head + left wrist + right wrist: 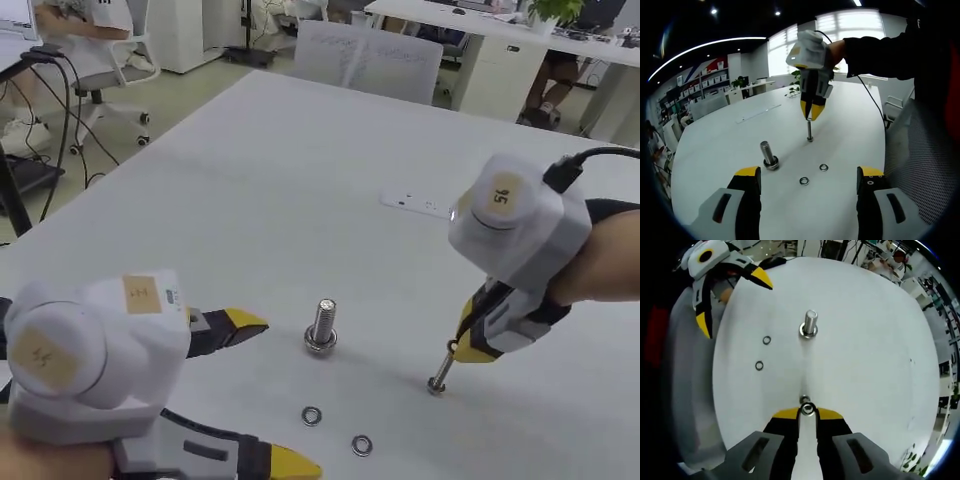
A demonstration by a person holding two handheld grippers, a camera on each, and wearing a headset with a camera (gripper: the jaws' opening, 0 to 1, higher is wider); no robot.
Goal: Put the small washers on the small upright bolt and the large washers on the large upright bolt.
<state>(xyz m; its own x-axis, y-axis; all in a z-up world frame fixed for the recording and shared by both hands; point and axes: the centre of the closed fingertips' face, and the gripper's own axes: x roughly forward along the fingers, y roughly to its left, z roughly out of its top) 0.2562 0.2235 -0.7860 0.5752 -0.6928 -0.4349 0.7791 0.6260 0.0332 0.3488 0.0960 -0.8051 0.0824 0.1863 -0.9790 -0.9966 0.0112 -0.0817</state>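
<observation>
Right gripper view: right gripper (808, 413) jaws pinch small washer (807, 408) atop small bolt (439, 378); we judge release comes next, then loose washers (767, 340) at 10 o'clock. Left gripper (809, 172) jaws spread.

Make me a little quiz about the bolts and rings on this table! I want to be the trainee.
1. True or false: the fingers of the left gripper are spread wide open.
2. Count: how many loose washers lie flat on the white table?
3. Pick one: the right gripper, pinching a small silver washer, is just above
A. the thick large bolt
B. the thin small upright bolt
C. an office chair

Key: 1 true; 2 two; 3 B.
</observation>
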